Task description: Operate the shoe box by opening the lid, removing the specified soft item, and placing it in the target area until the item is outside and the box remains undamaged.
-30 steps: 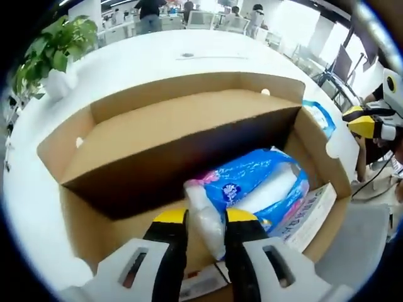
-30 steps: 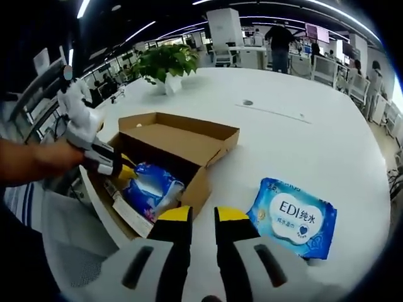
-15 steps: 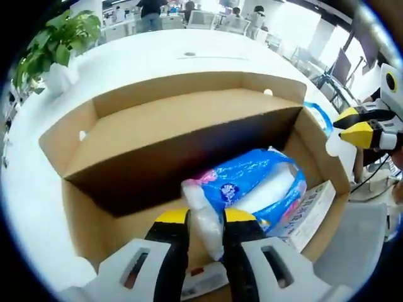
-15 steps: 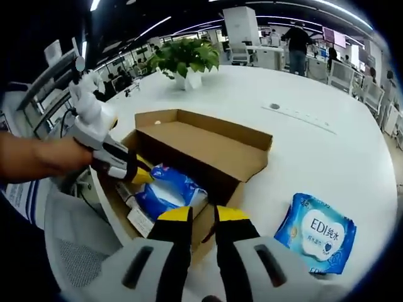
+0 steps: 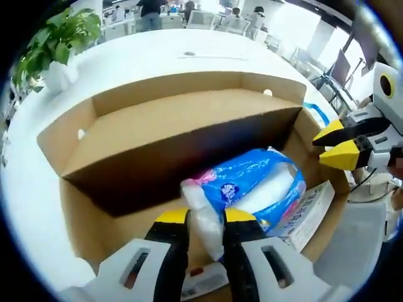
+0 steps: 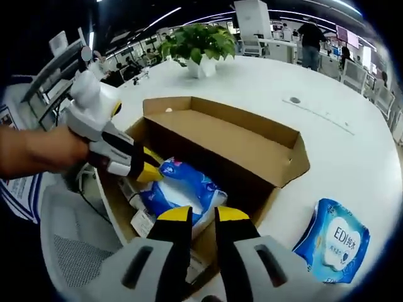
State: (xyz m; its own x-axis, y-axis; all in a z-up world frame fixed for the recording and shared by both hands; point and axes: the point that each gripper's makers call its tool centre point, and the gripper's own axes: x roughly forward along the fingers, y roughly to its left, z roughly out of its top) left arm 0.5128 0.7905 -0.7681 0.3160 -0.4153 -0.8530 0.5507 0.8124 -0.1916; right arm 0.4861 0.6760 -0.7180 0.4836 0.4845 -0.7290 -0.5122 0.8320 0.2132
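Left gripper (image 5: 206, 217) is closed on the crinkled plastic end of one blue soft pack (image 5: 255, 182), which is seen lying inside the single open cardboard box (image 5: 94, 189). In the right gripper view, this gripper (image 6: 154, 168) is held by a hand (image 6: 38, 151) at the left and is pointed down into the box (image 6: 252, 141). One potted plant (image 6: 200, 47) is placed on the white table (image 6: 340, 145). Right gripper (image 6: 196, 217) is kept with the jaws only slightly apart and nothing between them, over the box edge. A second blue pack (image 6: 334, 242) is laid flat on the table, beside the box.
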